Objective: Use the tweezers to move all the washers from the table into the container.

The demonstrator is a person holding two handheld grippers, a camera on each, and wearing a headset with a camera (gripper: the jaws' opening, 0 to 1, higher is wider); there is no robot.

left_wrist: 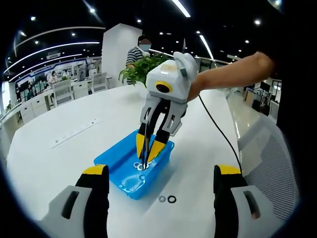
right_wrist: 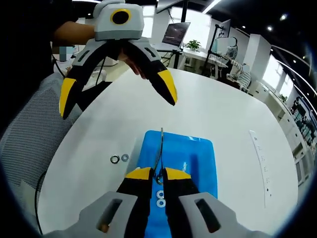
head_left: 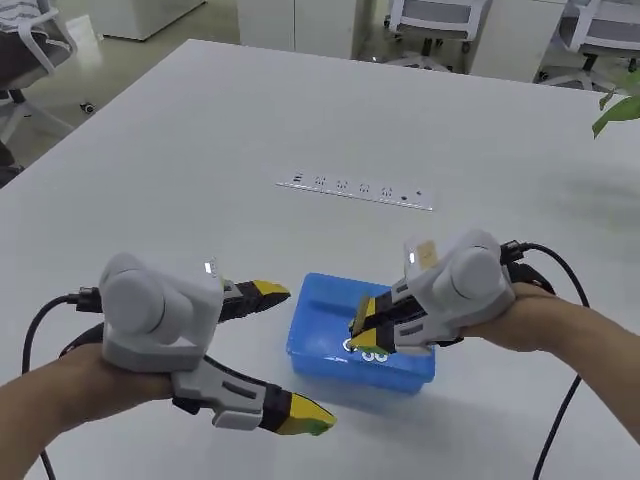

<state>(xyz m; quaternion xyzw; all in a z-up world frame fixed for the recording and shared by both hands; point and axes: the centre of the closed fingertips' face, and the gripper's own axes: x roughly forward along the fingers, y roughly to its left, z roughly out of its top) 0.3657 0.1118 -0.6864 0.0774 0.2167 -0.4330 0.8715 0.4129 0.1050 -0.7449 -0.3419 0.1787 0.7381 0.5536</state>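
Nearest, the left gripper (head_left: 292, 352) hangs above the white table (head_left: 200, 150) with its jaws spread wide and nothing between them. Just beside it, the right gripper (head_left: 368, 325) has its jaws drawn narrow on slim tweezers (right_wrist: 159, 148), which point down into the blue container (head_left: 318, 318). A few washers (right_wrist: 160, 198) lie on the container floor. Two loose washers (right_wrist: 115, 159) sit side by side on the table, between the container's long wall and the table's curved edge. Past the container, bare tabletop runs to a recessed socket strip (head_left: 355, 190). Farther off are office chairs (head_left: 430, 20) and a leafy plant (head_left: 618, 105).
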